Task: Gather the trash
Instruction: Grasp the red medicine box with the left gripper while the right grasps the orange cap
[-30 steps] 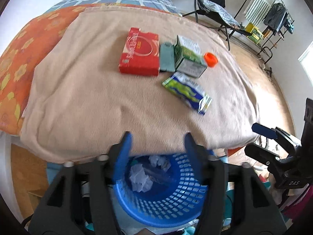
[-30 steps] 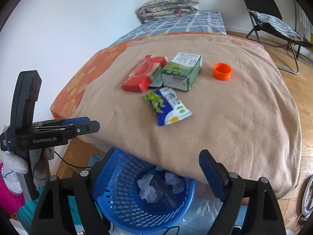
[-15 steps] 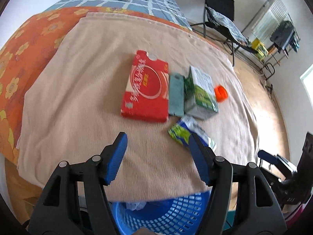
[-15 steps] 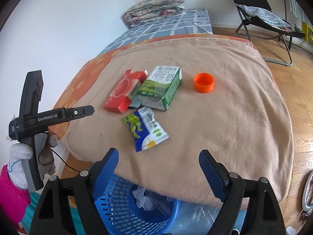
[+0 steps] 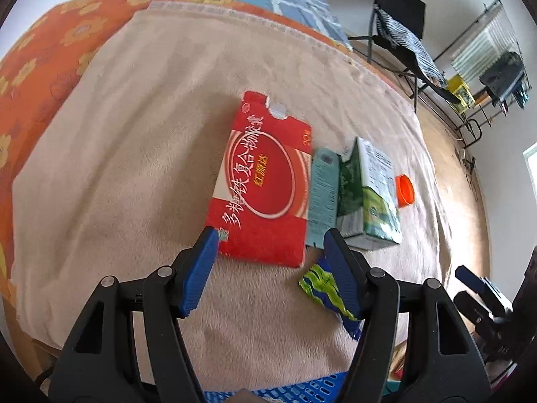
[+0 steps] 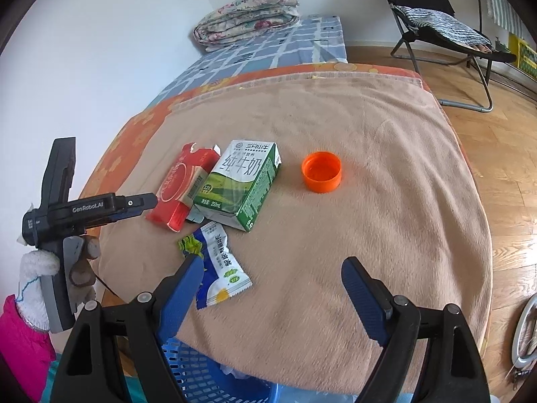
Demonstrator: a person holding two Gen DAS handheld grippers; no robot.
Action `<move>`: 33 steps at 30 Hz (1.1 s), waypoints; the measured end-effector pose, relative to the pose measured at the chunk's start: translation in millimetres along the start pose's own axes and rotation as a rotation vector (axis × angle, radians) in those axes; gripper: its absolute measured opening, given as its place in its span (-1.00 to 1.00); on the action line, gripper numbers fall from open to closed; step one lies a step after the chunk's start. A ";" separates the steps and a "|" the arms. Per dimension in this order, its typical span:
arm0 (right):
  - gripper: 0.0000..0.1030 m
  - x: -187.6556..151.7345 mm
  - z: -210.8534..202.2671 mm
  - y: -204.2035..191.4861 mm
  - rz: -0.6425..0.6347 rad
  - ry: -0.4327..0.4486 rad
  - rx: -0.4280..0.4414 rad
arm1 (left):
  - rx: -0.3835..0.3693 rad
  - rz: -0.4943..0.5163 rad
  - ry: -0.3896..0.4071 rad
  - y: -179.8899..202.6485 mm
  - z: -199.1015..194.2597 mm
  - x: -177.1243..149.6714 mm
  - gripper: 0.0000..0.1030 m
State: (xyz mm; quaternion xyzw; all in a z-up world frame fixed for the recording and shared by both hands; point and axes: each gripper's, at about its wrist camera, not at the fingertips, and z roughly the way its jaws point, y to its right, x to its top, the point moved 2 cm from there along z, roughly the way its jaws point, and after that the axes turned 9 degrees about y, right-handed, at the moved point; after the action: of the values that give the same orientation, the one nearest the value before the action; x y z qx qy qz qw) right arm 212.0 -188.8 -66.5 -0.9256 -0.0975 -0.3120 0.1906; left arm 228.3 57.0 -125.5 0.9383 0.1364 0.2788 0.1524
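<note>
The left gripper [image 5: 268, 245] jaws are held wide and empty, the red carton [image 5: 265, 181] lying just ahead between them; the right gripper [image 6: 272, 278] jaws gape wide and empty above the blanket [image 6: 386, 201]. If the left jaws are closed off-centre, the teal packet [image 5: 323, 198] touching the carton may be pinched with it. The snack wrapper [image 6: 218, 268] beside the right gripper's left jaw may be pushed off the bed.

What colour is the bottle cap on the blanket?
Orange; the bottle cap shows best in the right wrist view.
</note>
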 end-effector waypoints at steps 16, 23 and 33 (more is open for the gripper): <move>0.67 23.5 30.0 26.4 0.052 -0.004 -0.040 | 0.050 0.045 -0.028 2.4 37.6 20.9 0.53; 0.67 30.3 45.5 30.8 0.032 -0.007 -0.067 | 0.108 0.112 -0.046 13.1 52.0 15.6 0.57; 0.67 43.6 84.4 45.2 0.052 -0.029 -0.123 | 0.166 0.134 -0.033 17.6 66.2 11.0 0.60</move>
State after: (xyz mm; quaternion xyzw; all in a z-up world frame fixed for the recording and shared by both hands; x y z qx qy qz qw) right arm 305.4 -192.3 -114.7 -0.9422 -0.0566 -0.2990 0.1402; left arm 277.5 30.8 -166.6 0.9592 0.0933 0.2606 0.0572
